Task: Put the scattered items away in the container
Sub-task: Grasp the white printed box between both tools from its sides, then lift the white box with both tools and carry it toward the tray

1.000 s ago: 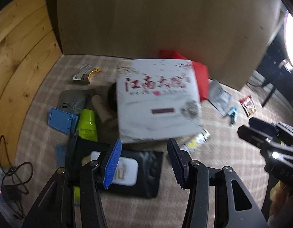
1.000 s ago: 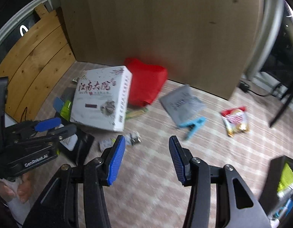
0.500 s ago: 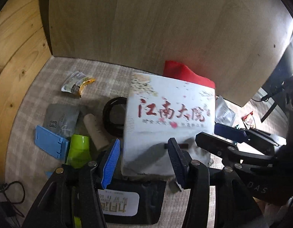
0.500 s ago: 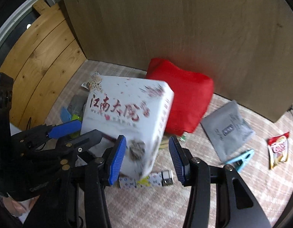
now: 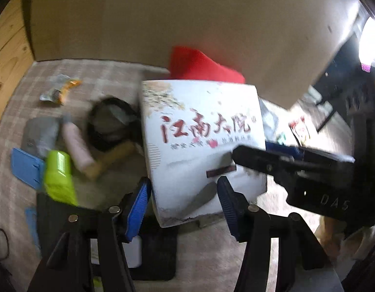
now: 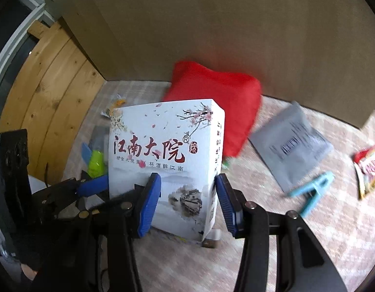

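A: Change? Both grippers dropped onto the box (image 6: 163,160) since a second ago; it's mid-mat, front of the red bag (image 6: 219,97).

B: Claws? Right gripper (image 6: 187,202) wide, straddling its corner. Left gripper (image 5: 182,204) opening, box edge between, unpinched. No grip yet.

The white box (image 6: 163,160) — printed with red and black Chinese lettering, plum blossoms and an ink landscape — is standing tilted on the checked cloth, its near corner lifted. Around it the scattered items are lying flat — a red pouch (image 6: 216,102) behind, a grey packet (image 6: 290,143), a blue clip (image 6: 313,189), a snack packet (image 6: 368,168), a green bottle (image 5: 58,175).
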`<state>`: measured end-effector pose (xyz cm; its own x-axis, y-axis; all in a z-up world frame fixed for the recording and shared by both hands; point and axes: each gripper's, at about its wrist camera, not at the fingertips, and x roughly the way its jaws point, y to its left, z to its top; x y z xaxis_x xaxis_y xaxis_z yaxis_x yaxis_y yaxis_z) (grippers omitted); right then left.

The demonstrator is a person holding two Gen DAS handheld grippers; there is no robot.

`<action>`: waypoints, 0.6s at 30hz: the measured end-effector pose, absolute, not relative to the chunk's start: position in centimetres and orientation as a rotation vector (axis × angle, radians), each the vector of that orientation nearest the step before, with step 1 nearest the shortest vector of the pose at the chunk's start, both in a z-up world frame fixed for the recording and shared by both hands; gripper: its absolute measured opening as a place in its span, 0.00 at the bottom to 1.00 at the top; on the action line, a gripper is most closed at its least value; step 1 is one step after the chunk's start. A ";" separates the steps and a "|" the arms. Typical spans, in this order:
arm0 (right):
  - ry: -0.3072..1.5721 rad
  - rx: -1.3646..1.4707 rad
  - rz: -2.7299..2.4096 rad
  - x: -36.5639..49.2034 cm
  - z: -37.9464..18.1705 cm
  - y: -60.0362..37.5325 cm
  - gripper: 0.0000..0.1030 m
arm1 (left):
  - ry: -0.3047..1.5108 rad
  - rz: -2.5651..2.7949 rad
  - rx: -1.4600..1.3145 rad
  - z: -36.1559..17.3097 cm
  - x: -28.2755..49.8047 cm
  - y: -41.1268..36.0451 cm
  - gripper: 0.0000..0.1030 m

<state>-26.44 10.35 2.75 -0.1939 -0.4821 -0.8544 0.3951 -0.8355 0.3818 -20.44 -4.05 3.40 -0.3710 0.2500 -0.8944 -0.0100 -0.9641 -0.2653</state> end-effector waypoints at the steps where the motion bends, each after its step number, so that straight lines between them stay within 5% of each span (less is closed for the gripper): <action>1: -0.083 1.521 -2.079 -26.1 2.8 10.7 0.45 | -0.312 2.456 -1.660 3.4 -20.1 -3.5 0.54; 18: -0.165 1.645 -2.154 -17.3 1.8 21.7 0.45 | -0.274 2.293 -1.693 3.7 -11.2 6.8 0.54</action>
<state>-17.25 21.68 1.80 -0.2095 -0.3982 -0.8931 0.2575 -0.9035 0.3425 -11.20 6.84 3.65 -0.2763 0.3307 -0.9024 -0.1089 -0.9436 -0.3125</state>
